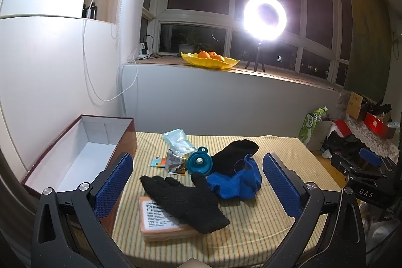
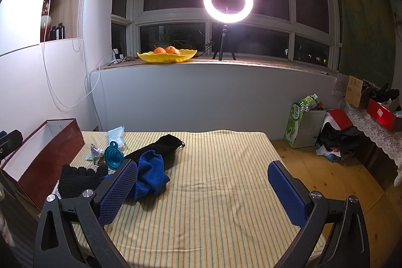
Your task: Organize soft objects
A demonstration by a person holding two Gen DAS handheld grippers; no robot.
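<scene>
A black knit glove [image 1: 183,202] lies on the striped tablecloth, partly over a pink packet [image 1: 160,220]. Beside it are a blue cloth [image 1: 238,180] and a black sock [image 1: 233,155]. My left gripper [image 1: 198,182] is open and empty, its jaws wide apart above the glove. An open red-brown box [image 1: 75,155] with a white inside stands at the left. In the right wrist view the glove [image 2: 78,180], blue cloth [image 2: 150,175], sock [image 2: 160,145] and box [image 2: 45,157] lie to the left. My right gripper [image 2: 201,187] is open and empty over bare tablecloth.
A teal funnel [image 1: 199,162], snack wrappers [image 1: 173,162] and a clear bag of white pieces [image 1: 178,140] lie behind the soft items. The right gripper shows at the left wrist view's right edge [image 1: 364,167]. Clutter and boxes [image 2: 339,132] sit on the floor at right.
</scene>
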